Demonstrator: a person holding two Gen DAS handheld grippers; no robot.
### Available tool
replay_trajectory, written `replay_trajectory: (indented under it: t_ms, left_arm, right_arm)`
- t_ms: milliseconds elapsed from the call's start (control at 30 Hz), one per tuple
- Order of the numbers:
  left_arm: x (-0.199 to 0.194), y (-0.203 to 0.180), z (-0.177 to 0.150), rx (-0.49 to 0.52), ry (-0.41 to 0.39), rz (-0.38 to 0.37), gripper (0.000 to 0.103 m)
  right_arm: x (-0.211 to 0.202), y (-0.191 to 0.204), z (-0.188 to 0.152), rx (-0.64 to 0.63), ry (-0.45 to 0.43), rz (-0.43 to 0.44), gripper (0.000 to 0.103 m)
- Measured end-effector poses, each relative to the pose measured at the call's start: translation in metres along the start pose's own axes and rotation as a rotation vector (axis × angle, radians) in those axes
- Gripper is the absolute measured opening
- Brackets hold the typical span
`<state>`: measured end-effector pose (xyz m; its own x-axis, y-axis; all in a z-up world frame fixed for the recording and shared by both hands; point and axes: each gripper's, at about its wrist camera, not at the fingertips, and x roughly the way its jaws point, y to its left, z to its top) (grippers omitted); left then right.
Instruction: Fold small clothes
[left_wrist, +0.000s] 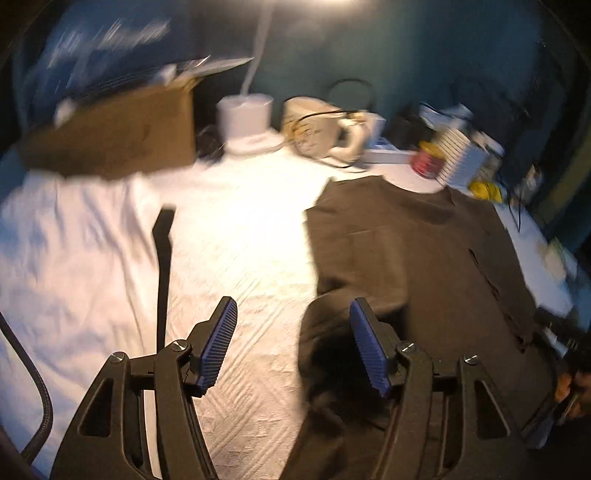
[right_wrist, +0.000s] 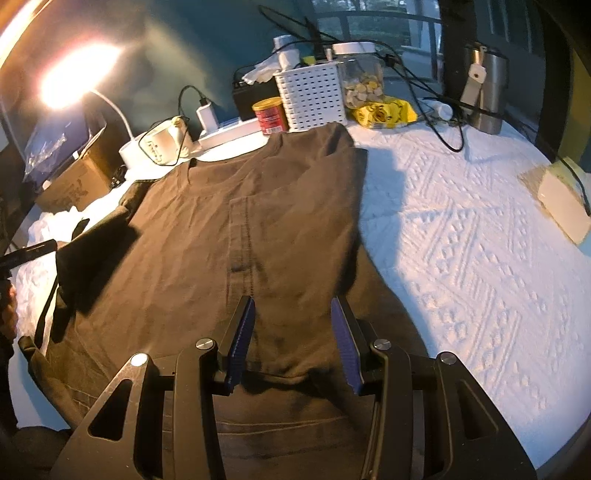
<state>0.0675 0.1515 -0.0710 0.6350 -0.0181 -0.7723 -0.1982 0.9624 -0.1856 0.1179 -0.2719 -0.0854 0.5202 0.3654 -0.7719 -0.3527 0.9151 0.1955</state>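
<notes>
White basket (right_wrist: 312, 96) touching shirt (right_wrist: 236, 221)

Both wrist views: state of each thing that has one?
Left gripper: open, nothing between its pads.
Right gripper: part open over the near cloth edge; grip unclear.
Brown garment: spread flat, left side folded over.
Desk lamp: lit.
Glass jar: lid on.
Cardboard box: open.

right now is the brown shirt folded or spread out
Partly folded: the brown shirt has its right side turned over onto the body; the rest lies flat.
</notes>
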Motion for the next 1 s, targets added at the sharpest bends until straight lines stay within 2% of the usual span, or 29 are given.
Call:
replay_trajectory:
  t_ms: [67, 133, 200, 300, 333, 367, 400, 533, 667, 767, 800, 867, 933, 1000]
  left_arm:
    - [0.006, 0.009, -0.003, -0.044, 0.007, -0.041, 0.063]
    - [0.013, 0.007, -0.005, -0.055, 0.012, -0.121, 0.063]
    - [0.022, 0.0, -0.005, -0.044, 0.033, -0.187, 0.063]
    - [0.035, -0.012, -0.006, -0.019, 0.081, -0.241, 0.062]
    - [0.037, -0.017, -0.008, -0.004, 0.089, -0.266, 0.056]
    - [0.036, -0.022, -0.009, 0.013, 0.088, -0.294, 0.03]
    - [0.035, -0.029, -0.01, 0.033, 0.1, -0.321, 0.015]
    - [0.029, -0.061, -0.015, 0.121, 0.117, -0.38, 0.014]
    - [0.031, -0.087, -0.024, 0.19, 0.156, -0.398, 0.014]
    - [0.036, -0.104, -0.03, 0.223, 0.221, -0.448, 0.015]
    - [0.037, -0.112, -0.033, 0.253, 0.258, -0.454, 0.015]
    - [0.036, -0.12, -0.036, 0.29, 0.275, -0.447, 0.015]
    - [0.031, -0.124, -0.032, 0.306, 0.265, -0.431, 0.022]
    - [0.029, -0.122, -0.022, 0.294, 0.228, -0.402, 0.051]
  right_arm:
    - [0.002, 0.006, 0.001, -0.014, 0.006, 0.0, 0.046]
    - [0.003, 0.01, 0.002, -0.022, 0.008, 0.001, 0.046]
    - [0.003, 0.014, 0.002, -0.028, 0.01, 0.001, 0.046]
    - [0.003, 0.017, 0.003, -0.033, 0.007, -0.001, 0.046]
    - [0.002, 0.017, 0.003, -0.032, 0.007, -0.002, 0.046]
    - [0.002, 0.017, 0.003, -0.031, 0.006, -0.004, 0.046]
    - [0.002, 0.017, 0.002, -0.029, 0.006, -0.007, 0.046]
    - [0.002, 0.014, 0.002, -0.019, 0.007, -0.015, 0.046]
    - [0.0, 0.013, 0.001, -0.018, 0.003, -0.012, 0.046]
    - [-0.001, 0.01, 0.0, -0.013, 0.001, -0.012, 0.046]
    - [-0.001, 0.008, -0.001, -0.01, -0.001, -0.011, 0.046]
    - [-0.002, 0.005, -0.001, -0.004, -0.003, -0.011, 0.046]
    - [-0.003, 0.001, -0.002, 0.002, -0.006, -0.01, 0.046]
    - [-0.005, -0.003, -0.003, 0.012, -0.013, -0.009, 0.046]
